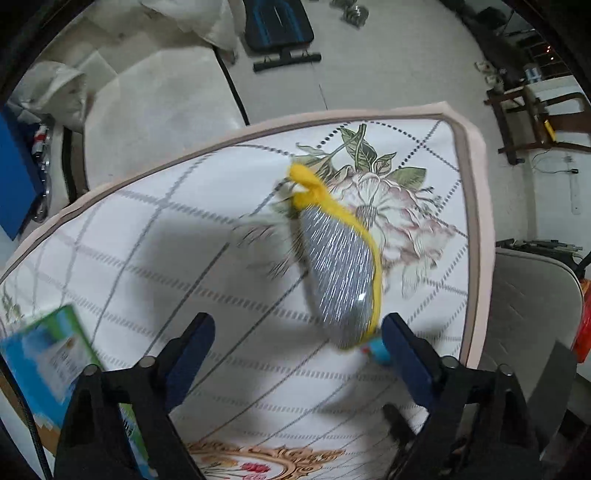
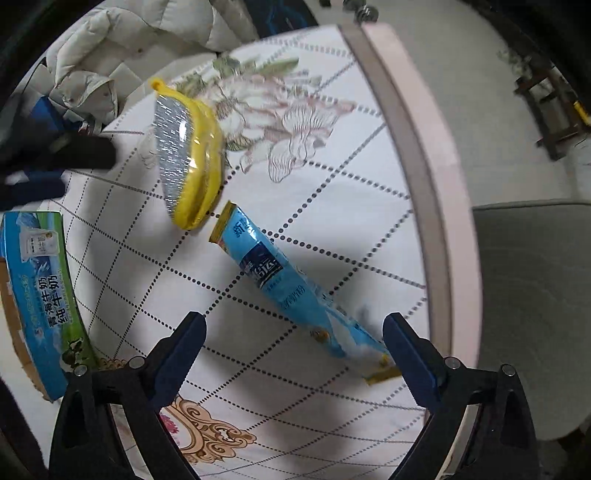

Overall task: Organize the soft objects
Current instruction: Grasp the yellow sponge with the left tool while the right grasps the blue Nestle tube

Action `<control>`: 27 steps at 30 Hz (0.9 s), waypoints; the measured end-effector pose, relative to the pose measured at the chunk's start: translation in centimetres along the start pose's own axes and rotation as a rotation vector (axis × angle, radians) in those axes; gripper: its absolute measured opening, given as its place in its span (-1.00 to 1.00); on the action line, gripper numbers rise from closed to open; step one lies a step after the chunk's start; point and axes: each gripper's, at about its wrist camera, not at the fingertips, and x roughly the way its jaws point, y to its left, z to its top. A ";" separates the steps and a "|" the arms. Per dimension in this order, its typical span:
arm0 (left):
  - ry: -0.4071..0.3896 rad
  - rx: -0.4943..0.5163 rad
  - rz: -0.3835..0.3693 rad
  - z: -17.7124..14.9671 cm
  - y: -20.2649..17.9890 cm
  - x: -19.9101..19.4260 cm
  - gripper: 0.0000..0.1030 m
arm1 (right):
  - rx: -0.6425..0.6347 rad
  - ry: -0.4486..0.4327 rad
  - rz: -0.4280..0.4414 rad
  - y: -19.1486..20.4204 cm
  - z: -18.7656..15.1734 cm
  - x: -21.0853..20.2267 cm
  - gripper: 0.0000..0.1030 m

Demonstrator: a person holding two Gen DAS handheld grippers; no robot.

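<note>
Blue-padded fingers of the left gripper (image 1: 297, 336) stand spread apart with nothing between them, above a desk (image 1: 147, 229) covered in a white cloth with a dotted grid and a large flower print. Right gripper (image 2: 294, 334) fingers are likewise parted and empty.

Task items: a yellow-edged silver scrubbing pad (image 2: 188, 155) lies on the cloth at 11 o'clock in the right wrist view; a blue soft packet (image 2: 291, 291) lies just beside it, running toward 5 o'clock, its lower end next to the right finger pad (image 2: 406, 350); contact there cannot be confirmed. In the left wrist view the pad (image 1: 341, 273) appears blurred.

A green-and-blue milk carton box (image 2: 40, 288) sits at the desk's 9 o'clock edge.

Room: pale floor (image 1: 388, 66), black exercise bench (image 1: 280, 33) at 12 o'clock, wooden chair frame (image 1: 532, 118) at 2 o'clock, white quilted bedding (image 2: 122, 48) at 11 o'clock, grey padded seat (image 2: 532, 314) at 3 o'clock.
</note>
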 end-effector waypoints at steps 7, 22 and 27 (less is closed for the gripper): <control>0.075 0.036 0.025 2.3 -2.2 3.9 0.47 | -0.009 0.063 0.008 -0.7 1.2 1.7 0.85; -0.082 0.099 0.080 -7.3 0.4 0.0 -0.16 | 0.044 0.091 -0.052 1.5 -2.8 2.5 -0.69; -0.192 0.054 0.005 -13.1 6.4 -7.0 -0.16 | 0.101 0.042 0.129 5.0 -6.3 -0.7 -0.71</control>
